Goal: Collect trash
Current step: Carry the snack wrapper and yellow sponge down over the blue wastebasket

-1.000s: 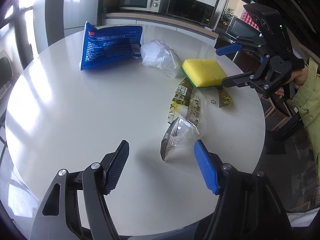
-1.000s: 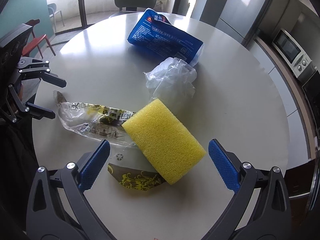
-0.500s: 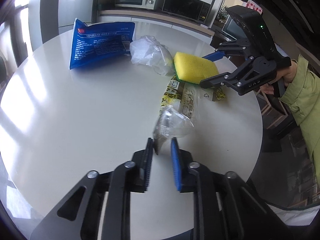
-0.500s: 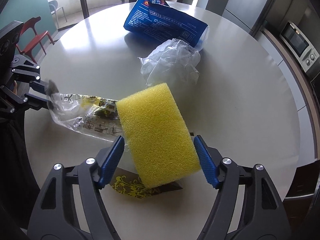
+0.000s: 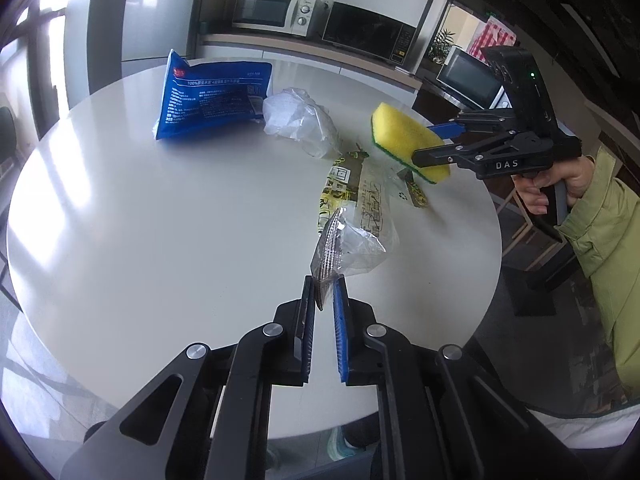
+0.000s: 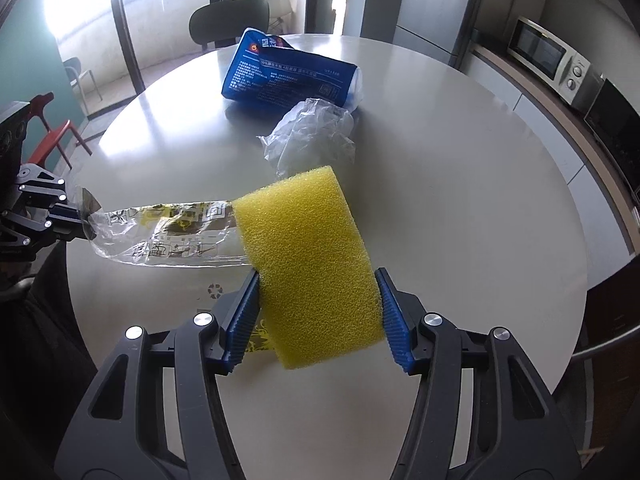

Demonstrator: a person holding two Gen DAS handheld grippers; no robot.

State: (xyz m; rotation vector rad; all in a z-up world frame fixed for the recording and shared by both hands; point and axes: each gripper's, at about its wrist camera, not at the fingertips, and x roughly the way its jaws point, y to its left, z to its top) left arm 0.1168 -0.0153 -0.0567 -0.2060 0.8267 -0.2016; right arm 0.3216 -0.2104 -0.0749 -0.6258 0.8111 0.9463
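Round white table (image 5: pixel 160 220) — microwaves (image 5: pixel 276 12) on the counter (image 5: pixel 304 50) behind, dark chair (image 6: pixel 230 22) and red chair (image 6: pixel 52 136) beyond.

A clear plastic wrapper (image 5: pixel 352 216) with yellow and brown print lay lengthwise on the round white table (image 5: pixel 160 220), its crimped near end lifted and pinched between the left gripper (image 5: pixel 323 286) fingers. A yellow sponge (image 6: pixel 310 266) with a green underside was held clear of the table between the right gripper (image 6: pixel 318 312) fingers. A crumpled clear plastic bag (image 5: pixel 300 122) rested just beside a blue printed pouch (image 5: pixel 214 100) farther back.
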